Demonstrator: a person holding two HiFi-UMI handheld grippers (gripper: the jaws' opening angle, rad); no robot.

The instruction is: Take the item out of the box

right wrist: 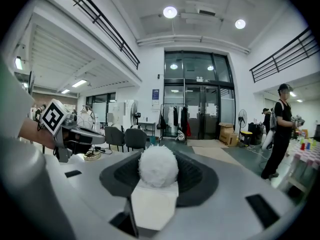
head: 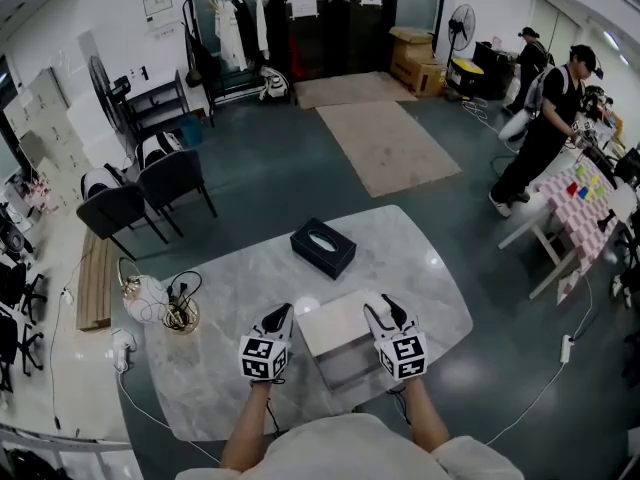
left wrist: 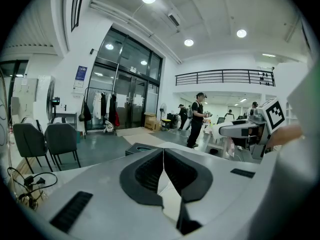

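A white box stands on the marble table between my two grippers. My right gripper is at the box's right side. In the right gripper view its jaws are shut on a white fluffy ball, with a white patch showing just under the ball. My left gripper is at the box's left edge. Its pads meet in a thin line, and white shows through the narrow gap below them. I cannot tell whether anything is pinched there.
A black tissue box lies on the table beyond the white box. A tangle of cables and a gold bowl sit at the table's left end. Dark chairs stand on the far left. People work at a table on the right.
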